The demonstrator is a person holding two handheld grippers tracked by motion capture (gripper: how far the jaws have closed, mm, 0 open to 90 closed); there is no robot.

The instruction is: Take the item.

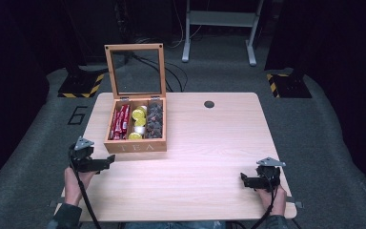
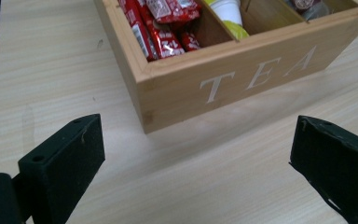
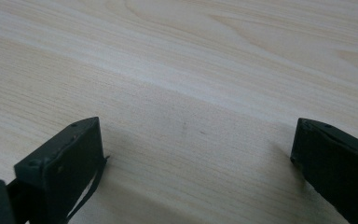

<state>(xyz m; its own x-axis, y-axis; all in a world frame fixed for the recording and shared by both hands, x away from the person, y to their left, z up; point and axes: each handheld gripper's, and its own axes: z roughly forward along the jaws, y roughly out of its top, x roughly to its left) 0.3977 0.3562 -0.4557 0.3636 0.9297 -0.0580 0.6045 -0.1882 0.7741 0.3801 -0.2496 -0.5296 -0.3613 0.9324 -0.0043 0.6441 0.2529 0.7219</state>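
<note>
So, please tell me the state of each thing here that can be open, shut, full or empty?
Tea box: lid open, standing upright.
Left compartment: filled with red packets.
Middle compartment: holds yellow and white pods.
Right compartment: filled with dark packets.
Left gripper: open, holding nothing, facing the box front.
Right gripper: open, holding nothing, over bare table.

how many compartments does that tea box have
3, side by side in the tea box: the left one holds red packets, the middle one yellow-topped cups, the right one dark packets.
</note>
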